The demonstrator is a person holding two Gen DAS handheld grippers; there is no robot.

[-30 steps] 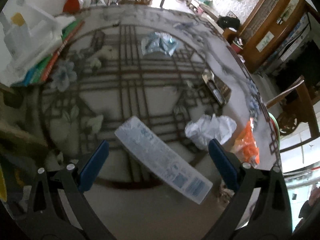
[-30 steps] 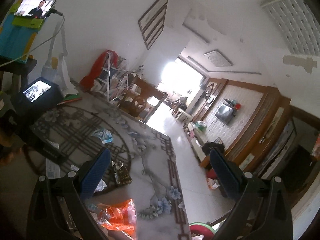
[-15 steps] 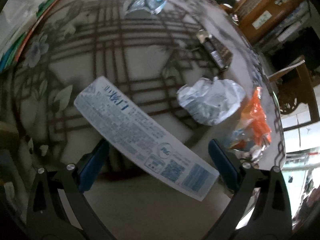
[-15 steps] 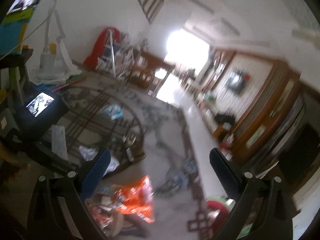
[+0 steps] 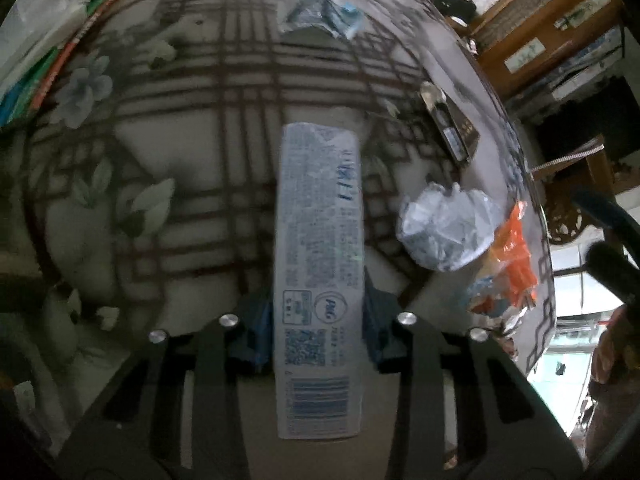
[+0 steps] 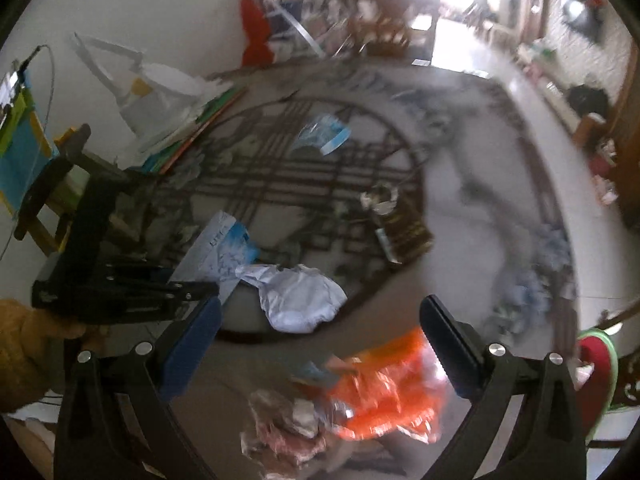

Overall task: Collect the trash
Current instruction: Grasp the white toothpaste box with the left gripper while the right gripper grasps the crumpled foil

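Left claw (image 5: 318, 326) is clamped on the long white toothpaste box (image 5: 318, 264): blue pads press both long sides near the barcode end, box running straight ahead between them. Its far end sits over the patterned table (image 5: 192, 152); can't tell if it touches the surface.

From the right wrist view the same box (image 6: 218, 256) sticks out of the left claw (image 6: 192, 292) at the left, just beside the crumpled white paper (image 6: 300, 298).

Right claw (image 6: 320, 344) is spread wide, nothing between the pads, hovering over the near table edge. Directly below it: orange plastic wrapper (image 6: 384, 392) and a pinkish crumpled wad (image 6: 288, 428), both motion-blurred.

Other trash on the table:
- crumpled white paper (image 5: 446, 232), right of the box, apart from it
- orange plastic wrapper (image 5: 514, 256), just beyond the paper at the table's right edge
- blue-white torn packet (image 5: 324, 16) at the far side, well apart from the rest
- dark flat carton (image 5: 452, 128) near the right rim, lying flat

Stack of white and green sheets (image 5: 48, 52) sits at the far left edge. Right view is blurry overall, so fine detail there is unreliable.
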